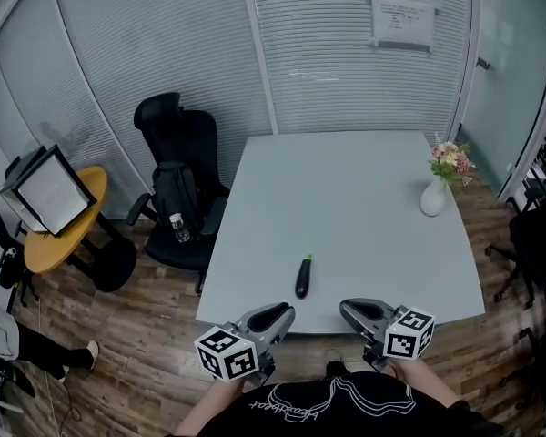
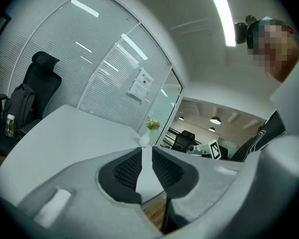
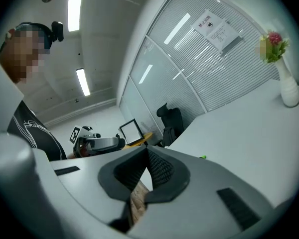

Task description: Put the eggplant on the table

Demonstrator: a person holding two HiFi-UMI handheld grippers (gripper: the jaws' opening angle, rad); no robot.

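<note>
Glass-walled office, pale table [image 1: 346, 198] with eggplant [image 1: 303, 278] near its edge, left gripper [image 1: 279, 315] jaws slightly apart, right gripper [image 1: 349, 309] jaws together

The head view is evenly lit, cool and fairly bright. The pale bench [image 1: 346, 198] shows no hard shadows and no glare. Straight lines bow toward that frame's edges. Both gripper views are round fisheye pictures with black corners. A ceiling strip light [image 2: 217, 14] burns out white at upper right of the left gripper view, and a second strip light [image 3: 75, 1] does so at upper left of the right. Low in each frame, the left hand-held gripper [image 2: 146, 151] and right hand-held gripper [image 3: 146, 151] look soft and out of focus.
</note>
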